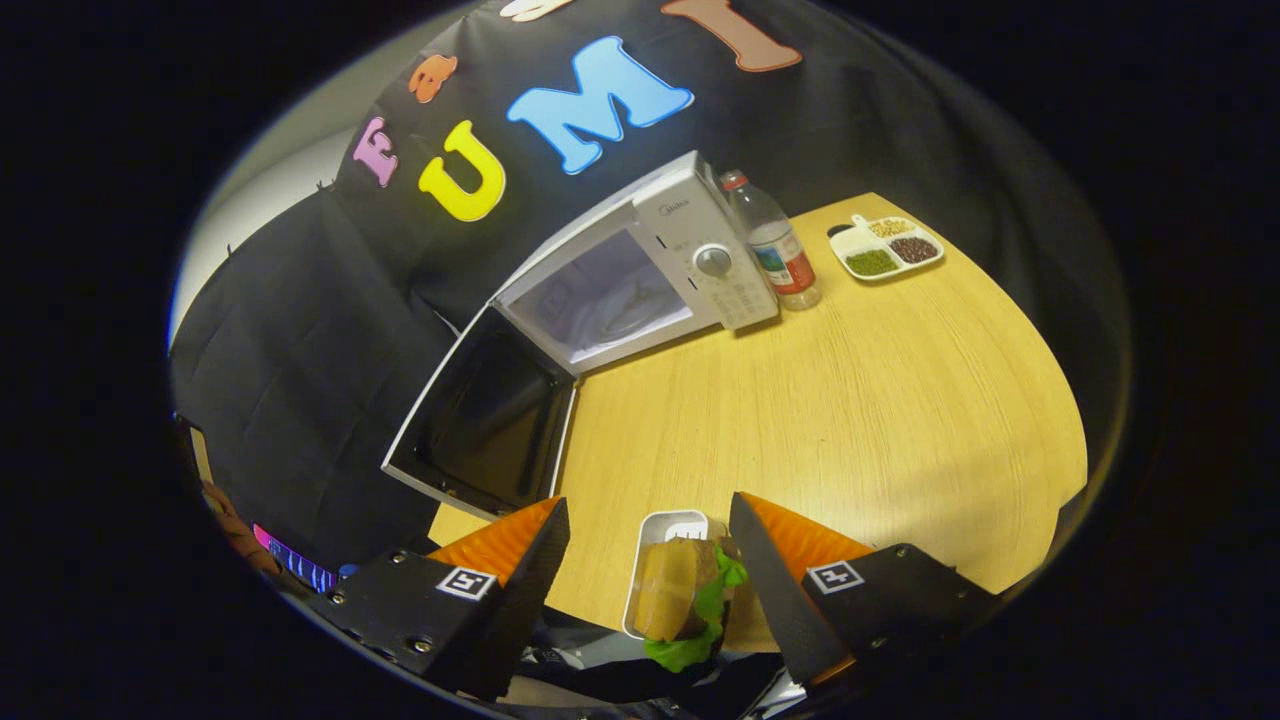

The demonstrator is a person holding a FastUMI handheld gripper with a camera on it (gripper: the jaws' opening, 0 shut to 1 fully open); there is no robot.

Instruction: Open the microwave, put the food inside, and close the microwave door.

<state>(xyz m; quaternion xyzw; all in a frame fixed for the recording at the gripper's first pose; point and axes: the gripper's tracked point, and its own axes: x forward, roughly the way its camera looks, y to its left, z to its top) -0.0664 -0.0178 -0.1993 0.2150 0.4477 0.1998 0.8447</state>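
Pale wood-grain covers the worktop [800,400], which carries everything in sight. At its far side stands a white microwave [690,250], tilted in the fisheye view, with its door [485,415] swung fully open toward the near-left so that the dark inner face of the door shows. The cavity [605,300] is open and lit pale grey; I cannot tell whether anything lies in it. A round dial [713,261] sits on the control panel to the right of the cavity.

Just beside the microwave's right side stands a clear bottle [775,245] with a red cap and a label, upright and either touching or nearly touching the oven wall; which of the two I cannot tell. Further right, well apart from the bottle, lies a white divided tray [886,246] with three compartments holding green, dark and tan grains.

The gripper [650,560] is spread wide, its fingers [530,560] standing apart on either side of the food without pressing on it. Between them, at the near edge of the worktop, rests a white container [672,525] holding a sandwich [680,595] of brownish bread with green lettuce spilling out at the near end. The sandwich sits closer to the right finger, and may touch it, while a clear gap of worktop separates it from the left finger. The food is well apart from the microwave.
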